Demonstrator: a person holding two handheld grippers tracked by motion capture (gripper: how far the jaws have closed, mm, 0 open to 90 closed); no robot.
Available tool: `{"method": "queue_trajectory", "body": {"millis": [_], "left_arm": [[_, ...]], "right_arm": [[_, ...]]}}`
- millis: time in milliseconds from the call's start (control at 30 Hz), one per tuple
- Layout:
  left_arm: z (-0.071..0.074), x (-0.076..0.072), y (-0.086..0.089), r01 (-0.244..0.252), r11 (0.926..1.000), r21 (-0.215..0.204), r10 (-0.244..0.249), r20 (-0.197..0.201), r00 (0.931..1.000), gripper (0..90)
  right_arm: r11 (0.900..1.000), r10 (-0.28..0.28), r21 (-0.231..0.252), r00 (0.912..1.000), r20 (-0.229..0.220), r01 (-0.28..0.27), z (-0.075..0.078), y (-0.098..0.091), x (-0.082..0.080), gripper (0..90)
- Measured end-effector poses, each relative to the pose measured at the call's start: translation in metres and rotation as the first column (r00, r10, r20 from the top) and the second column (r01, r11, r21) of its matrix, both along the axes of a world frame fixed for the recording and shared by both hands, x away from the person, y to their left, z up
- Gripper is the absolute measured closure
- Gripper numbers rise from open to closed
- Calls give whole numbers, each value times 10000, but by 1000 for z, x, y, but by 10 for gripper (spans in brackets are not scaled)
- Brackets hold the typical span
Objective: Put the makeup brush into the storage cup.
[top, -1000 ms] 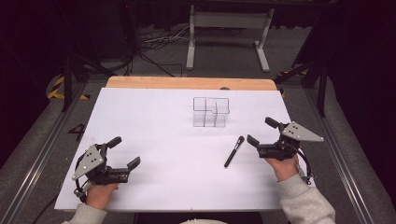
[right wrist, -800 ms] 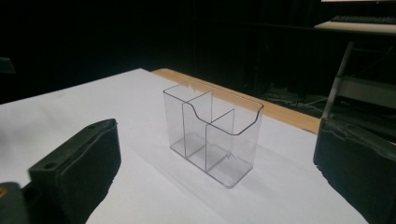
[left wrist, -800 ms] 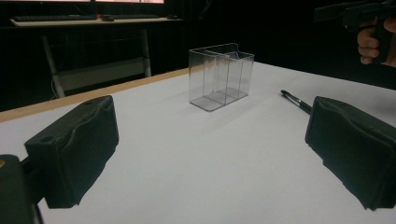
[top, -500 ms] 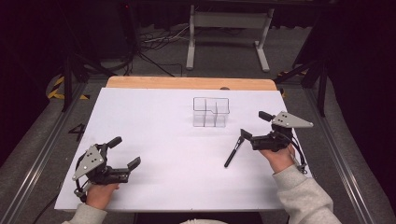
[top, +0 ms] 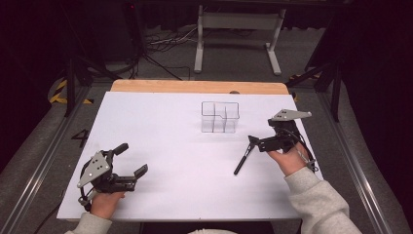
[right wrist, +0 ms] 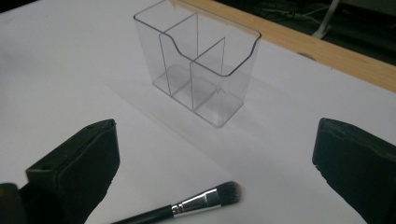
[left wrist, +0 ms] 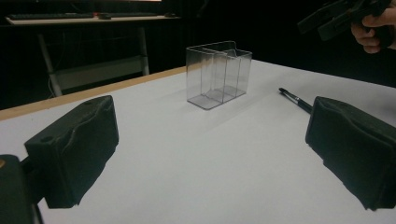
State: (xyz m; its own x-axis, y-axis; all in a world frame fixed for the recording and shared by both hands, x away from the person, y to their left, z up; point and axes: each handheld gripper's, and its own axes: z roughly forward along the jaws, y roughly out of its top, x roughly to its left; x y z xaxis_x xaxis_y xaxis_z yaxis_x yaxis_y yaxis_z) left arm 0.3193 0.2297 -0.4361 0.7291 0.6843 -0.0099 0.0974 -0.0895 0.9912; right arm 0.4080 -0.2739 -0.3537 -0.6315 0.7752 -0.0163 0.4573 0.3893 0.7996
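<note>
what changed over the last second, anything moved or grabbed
The right gripper moved in toward the middle of the table and now hangs, jaws open, above the bristle end of the makeup brush. It has not gripped anything. The brush, the clear organizer and the left gripper, open near the table's front edge, stayed where they were.

Overhead view; two low claw-mounted views

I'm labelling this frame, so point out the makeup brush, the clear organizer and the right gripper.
makeup brush [right wrist: 208,199]: right gripper view, silver ferrule.
clear organizer [top: 220,117]: high view, front wall.
right gripper [top: 257,142]: high view, between its open jaws.
</note>
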Motion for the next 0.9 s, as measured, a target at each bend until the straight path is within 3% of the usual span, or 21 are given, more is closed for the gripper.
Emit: {"method": "queue_trajectory", "body": {"millis": [67, 100, 333, 467, 500, 700, 767, 833, 900], "left_arm": [[0, 0, 0, 26, 10000, 35, -26, -16, 10000, 33], [0, 0, 0, 25, 10000, 44, -25, -17, 10000, 34], [0, 0, 1, 16, 10000, 53, -16, -30, 10000, 33], [0, 0, 1, 15, 10000, 49, -15, -22, 10000, 34], [0, 0, 0, 5, 10000, 41, -5, -37, 10000, 34], [0, 0, 0, 21, 10000, 63, -21, -34, 10000, 34], [0, 0, 0, -21, 10000, 7, 21, -38, 10000, 31], [0, 0, 0, -44, 10000, -2, 44, -52, 10000, 32], [0, 1, 0, -44, 10000, -3, 44, -58, 10000, 32]], "right_arm": [[9999, 4, -172, 9998, -182, -7, 1, 2, 1, 19], [9991, 0, -421, 9979, -641, -27, 3, 4, 3, 25], [9959, -122, -908, 9911, -1323, 1, 4, 8, 8, 28], [9930, -394, -1169, 9788, -2011, 159, 3, 11, 12, 28], [9930, -394, -1169, 9788, -2011, 159, 3, 11, 12, 28], [9897, -630, -1414, 9572, -2825, 234, 3, 13, 18, 27], [9875, -724, -1558, 9463, -3150, 237, 1, 15, 20, 27], [9865, -748, -1625, 9431, -3240, 224, 1, 16, 22, 29], [9845, -831, -1745, 9281, -3628, 199, -1, 17, 25, 44]]}}
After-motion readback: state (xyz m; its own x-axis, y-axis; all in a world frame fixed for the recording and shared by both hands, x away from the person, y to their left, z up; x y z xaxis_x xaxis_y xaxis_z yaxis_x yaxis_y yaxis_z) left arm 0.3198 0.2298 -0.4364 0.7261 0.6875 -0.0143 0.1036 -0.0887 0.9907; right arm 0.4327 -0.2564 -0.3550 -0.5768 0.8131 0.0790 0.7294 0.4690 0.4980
